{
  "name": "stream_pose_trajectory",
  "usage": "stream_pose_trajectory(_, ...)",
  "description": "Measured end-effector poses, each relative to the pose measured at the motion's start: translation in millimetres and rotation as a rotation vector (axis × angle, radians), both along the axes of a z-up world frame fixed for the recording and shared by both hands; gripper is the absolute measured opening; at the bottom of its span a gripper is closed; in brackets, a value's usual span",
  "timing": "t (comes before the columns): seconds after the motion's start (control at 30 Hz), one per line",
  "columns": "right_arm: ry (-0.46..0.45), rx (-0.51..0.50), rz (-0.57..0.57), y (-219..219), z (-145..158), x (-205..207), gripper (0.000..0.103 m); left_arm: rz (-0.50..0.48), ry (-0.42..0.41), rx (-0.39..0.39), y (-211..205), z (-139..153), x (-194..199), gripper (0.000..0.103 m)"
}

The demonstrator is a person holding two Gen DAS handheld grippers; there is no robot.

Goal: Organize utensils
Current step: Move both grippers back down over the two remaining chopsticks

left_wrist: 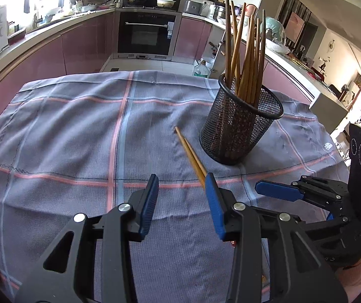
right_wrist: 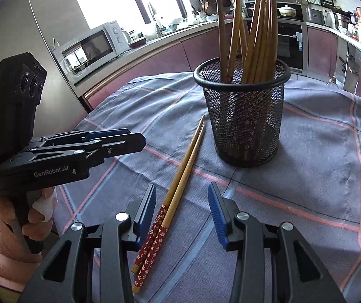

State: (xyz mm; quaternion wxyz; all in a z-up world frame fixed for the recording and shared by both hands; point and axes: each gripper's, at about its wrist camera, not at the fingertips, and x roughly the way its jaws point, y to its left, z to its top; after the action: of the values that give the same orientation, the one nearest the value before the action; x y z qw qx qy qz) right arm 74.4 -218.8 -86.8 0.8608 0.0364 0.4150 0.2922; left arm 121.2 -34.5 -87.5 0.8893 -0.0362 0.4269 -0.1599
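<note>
Lying side by side on the checked cloth (right_wrist: 306, 176) just beside the mesh holder (right_wrist: 243, 116), the two loose chopsticks (right_wrist: 180, 176) could roll apart or scissor if the right gripper (right_wrist: 181, 209), jaws parted and empty like the left gripper (left_wrist: 181, 197), pinches only one.

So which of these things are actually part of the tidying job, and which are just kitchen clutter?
Part of the job:
- pair of wooden chopsticks with red flowered handles, lying on the cloth
- black wire-mesh holder with the other wooden chopsticks standing in it

Just lying about:
- grey checked tablecloth
- white microwave
- built-in black oven
</note>
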Motion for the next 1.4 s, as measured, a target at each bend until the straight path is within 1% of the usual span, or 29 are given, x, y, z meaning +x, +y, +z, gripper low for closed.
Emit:
stream_pose_trajectory(0.07,-0.004,-0.012,-0.001,1.6,-1.6,-1.4,0.040,-0.009,0.014,0.010,-0.9,-6.8,-1.0,0.038)
stream_pose_trajectory(0.27,0.008,0.010,-0.030,-7.2,-1.7,0.7,0.040,-0.063,0.056,0.021,-14.9,-23.6,-2.5,0.038)
stream_pose_trajectory(0.37,0.008,0.009,-0.041,-11.1,-2.4,1.2,0.040,-0.100,0.074,0.007,-23.5,-30.5,-2.6,0.038)
stream_pose_trajectory(0.5,0.013,0.010,-0.047,-13.1,-4.0,2.4,0.040,-0.114,0.093,0.019,-32.8,-40.0,-0.1,0.039)
stream_pose_trajectory(0.8,0.020,0.011,-0.042,-13.8,-7.3,4.7,0.040,-0.131,0.087,0.072,-39.0,-42.8,-1.8,0.037)
stream_pose_trajectory(0.97,0.021,0.004,-0.037,-11.9,-8.0,6.5,0.040,-0.141,0.085,0.102,-35.3,-42.1,-5.8,0.031)
stream_pose_trajectory(1.17,0.011,-0.013,-0.024,-0.8,-8.9,12.7,0.040,-0.152,0.090,0.090,-28.9,-42.0,-10.8,0.028)
stream_pose_trajectory(1.2,0.006,-0.028,-0.019,3.4,-9.5,14.1,0.040,-0.155,0.092,0.086,-28.2,-41.9,-11.2,0.024)
stream_pose_trajectory(1.23,0.006,-0.037,-0.016,6.8,-10.2,15.5,0.038,-0.155,0.093,0.081,-26.9,-42.2,-11.8,0.020)
stream_pose_trajectory(1.27,0.005,-0.040,-0.012,10.1,-10.8,16.6,0.036,-0.155,0.097,0.076,-25.7,-42.8,-12.4,0.019)
stream_pose_trajectory(1.4,0.011,-0.068,-0.005,20.7,-14.7,22.8,0.034,-0.160,0.102,0.059,-22.4,-43.7,-16.3,0.019)
